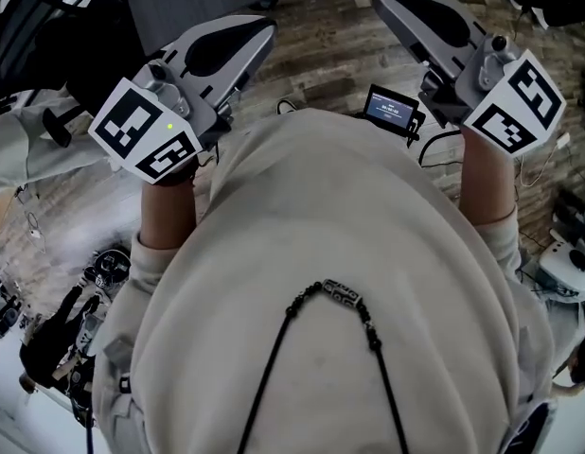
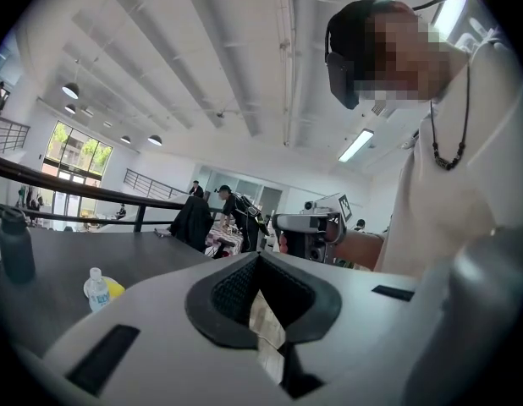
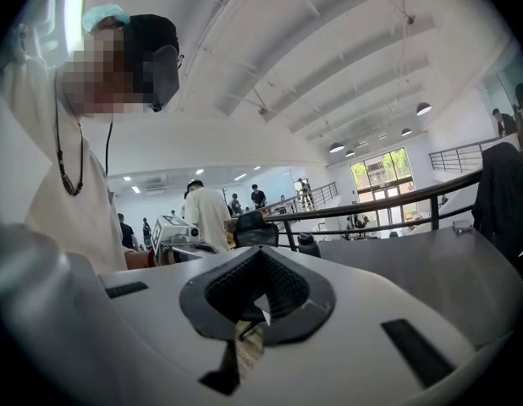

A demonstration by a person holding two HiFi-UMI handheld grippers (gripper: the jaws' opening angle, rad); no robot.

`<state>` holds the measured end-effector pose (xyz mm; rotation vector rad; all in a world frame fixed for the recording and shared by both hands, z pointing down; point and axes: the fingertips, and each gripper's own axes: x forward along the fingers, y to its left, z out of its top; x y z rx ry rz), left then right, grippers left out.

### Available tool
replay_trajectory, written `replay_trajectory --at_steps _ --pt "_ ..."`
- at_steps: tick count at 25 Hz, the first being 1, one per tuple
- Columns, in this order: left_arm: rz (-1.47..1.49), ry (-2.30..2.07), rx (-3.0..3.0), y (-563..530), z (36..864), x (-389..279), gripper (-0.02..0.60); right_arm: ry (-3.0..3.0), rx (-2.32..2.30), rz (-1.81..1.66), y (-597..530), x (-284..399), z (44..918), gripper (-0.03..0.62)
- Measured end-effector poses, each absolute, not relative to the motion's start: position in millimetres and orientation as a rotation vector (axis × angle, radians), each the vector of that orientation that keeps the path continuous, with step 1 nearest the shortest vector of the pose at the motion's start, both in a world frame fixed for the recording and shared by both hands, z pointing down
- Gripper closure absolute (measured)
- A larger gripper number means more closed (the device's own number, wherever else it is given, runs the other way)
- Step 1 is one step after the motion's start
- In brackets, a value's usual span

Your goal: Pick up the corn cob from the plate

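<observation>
Between the pads of the left gripper [image 2: 260,269] nothing sits; jaws pressed together. Same for the right gripper [image 3: 260,265]: closed, empty. At eight o'clock in the left gripper view, a yellow item, probably the corn cob [image 2: 114,288], lies on a plate [image 2: 86,288] behind a small bottle [image 2: 96,293] on a dark table [image 2: 118,256]. Risk: jaws arriving closed would shove it off. Long axis and heading: too small to read.

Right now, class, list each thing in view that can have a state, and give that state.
Left claw: shut, empty.
Right claw: shut, empty.
Small water bottle: upright, capped, on the dark table.
Dark flask: upright.
</observation>
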<state>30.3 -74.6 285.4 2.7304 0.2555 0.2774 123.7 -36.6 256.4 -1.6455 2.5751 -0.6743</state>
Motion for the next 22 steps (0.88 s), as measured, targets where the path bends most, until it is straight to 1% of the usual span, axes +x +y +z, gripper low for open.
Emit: replay_trajectory --at_steps 5,10,14,19,22 --pt "0.243 0.248 2.734 -70 275 10 0.577 2.604 -1.647 -0.668 -37 104 245 0.579" --pt "0.233 0.202 2.714 -59 282 -4 0.577 2.690 -1.572 -0.691 -35 90 247 0.579" --pt "0.195 0.126 2.747 -63 261 -19 0.577 2.736 -1.512 -0.655 -41 76 230 0.579" --pt "0.213 0.019 2.721 -53 248 -41 0.577 2.759 -1.413 -0.708 -39 61 223 0.579" --pt "0.193 -0.011 2.749 -37 250 -49 0.577 2.774 -1.395 -0.640 -27 55 221 0.579"
